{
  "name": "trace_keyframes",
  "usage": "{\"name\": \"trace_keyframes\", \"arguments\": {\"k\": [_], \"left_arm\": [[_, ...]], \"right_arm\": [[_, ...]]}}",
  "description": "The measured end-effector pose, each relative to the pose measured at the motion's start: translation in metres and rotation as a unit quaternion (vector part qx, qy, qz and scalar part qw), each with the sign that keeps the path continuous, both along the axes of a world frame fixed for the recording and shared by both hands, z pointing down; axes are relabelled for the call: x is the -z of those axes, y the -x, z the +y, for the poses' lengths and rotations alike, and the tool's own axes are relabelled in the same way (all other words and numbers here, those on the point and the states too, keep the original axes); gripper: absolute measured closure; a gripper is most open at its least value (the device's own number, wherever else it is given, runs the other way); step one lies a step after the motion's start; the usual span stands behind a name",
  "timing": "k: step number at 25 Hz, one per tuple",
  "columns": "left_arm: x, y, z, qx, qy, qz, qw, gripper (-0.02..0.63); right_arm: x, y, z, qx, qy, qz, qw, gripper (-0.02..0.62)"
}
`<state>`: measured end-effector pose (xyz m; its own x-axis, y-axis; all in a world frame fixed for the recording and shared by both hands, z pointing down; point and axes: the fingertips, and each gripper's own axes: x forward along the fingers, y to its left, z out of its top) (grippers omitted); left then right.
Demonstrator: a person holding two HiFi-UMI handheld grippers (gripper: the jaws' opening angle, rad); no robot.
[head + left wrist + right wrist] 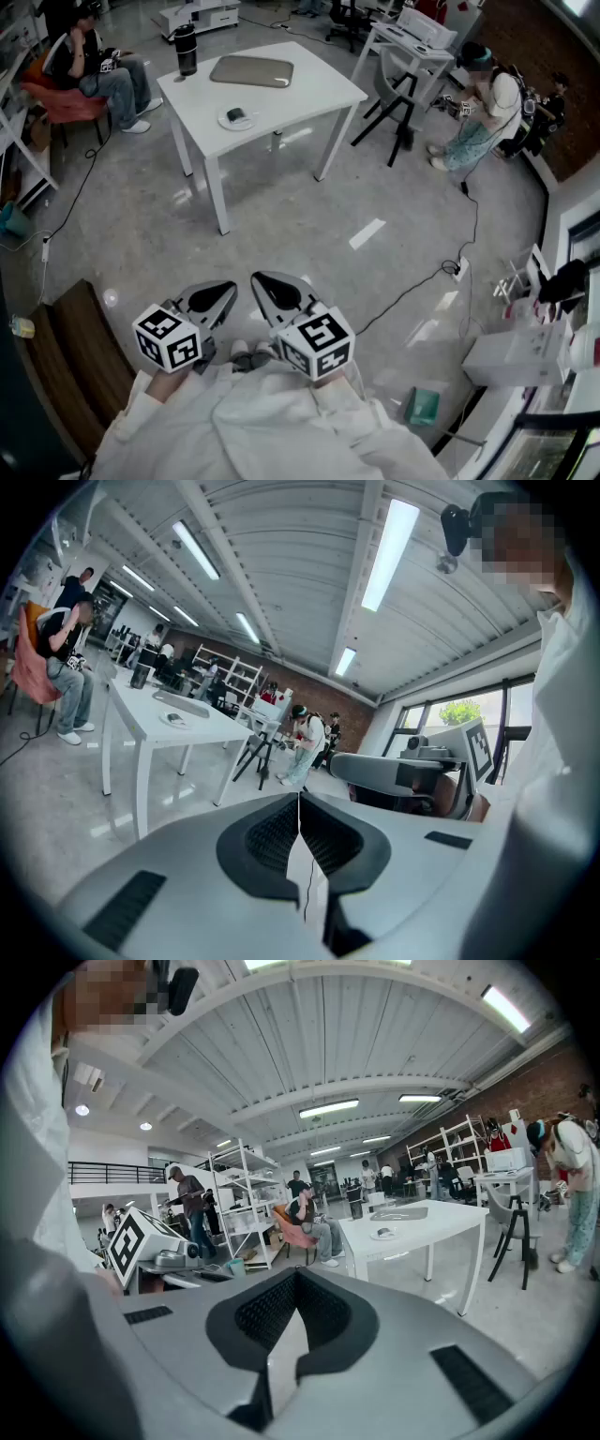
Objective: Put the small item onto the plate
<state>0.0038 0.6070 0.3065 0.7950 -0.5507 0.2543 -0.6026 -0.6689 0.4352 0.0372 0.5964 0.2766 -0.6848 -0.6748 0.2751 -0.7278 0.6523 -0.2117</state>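
Nearest, at 6 o'clock in the head view: white sleeves [262, 422] and both tools, held close together and pointed a little below level. Left gripper [300, 803] — jaws pressed together, nothing between the pads. Right gripper [296, 1277] likewise closed and empty.

Far off at 12 o'clock, near the front edge of a white table [309, 89]: a small dark-green item [236, 114], lying to all appearance on a pale plate [225, 122]; too small to say more about it. Between 12 and 1 o'clock of the plate, a flat grey tray [251, 71]; at 11 o'clock, a dark flask [186, 49] by the far edge. Beyond the table, a seated person [94, 66] at 10 o'clock and a bending person [483, 103] at 2 o'clock. At 3 o'clock of the grippers, a black cable [403, 298] across the grey floor [281, 225].

Step in hand, as a judgement: none at the table — either not begun or already done, given the item on the plate and both grippers well apart from it. If anything remains, calls first for walking up to the table, then opening one pair of jaws before reaching down toward the plate.
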Motion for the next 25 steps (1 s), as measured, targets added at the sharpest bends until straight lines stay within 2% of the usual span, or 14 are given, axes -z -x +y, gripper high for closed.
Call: {"name": "trace_keyframes", "arguments": {"k": [8, 14, 20, 25], "left_arm": [[-0.008, -0.01, -0.001, -0.005, 0.013, -0.001, 0.9999, 0.594], [-0.009, -0.017, -0.003, -0.005, 0.013, 0.0, 0.9999, 0.594], [-0.014, -0.017, -0.009, 0.005, 0.017, -0.003, 0.9998, 0.594], [-0.017, -0.023, -0.016, 0.023, 0.018, 0.0, 0.9996, 0.594]], "right_arm": [[-0.008, 0.012, 0.009, 0.025, -0.003, 0.007, 1.0, 0.581], [-0.014, 0.007, 0.01, 0.037, -0.002, 0.006, 0.999, 0.581], [-0.015, -0.008, 0.006, 0.022, 0.023, -0.037, 0.999, 0.58], [-0.022, -0.038, 0.001, -0.002, 0.024, -0.022, 0.999, 0.58]]}}
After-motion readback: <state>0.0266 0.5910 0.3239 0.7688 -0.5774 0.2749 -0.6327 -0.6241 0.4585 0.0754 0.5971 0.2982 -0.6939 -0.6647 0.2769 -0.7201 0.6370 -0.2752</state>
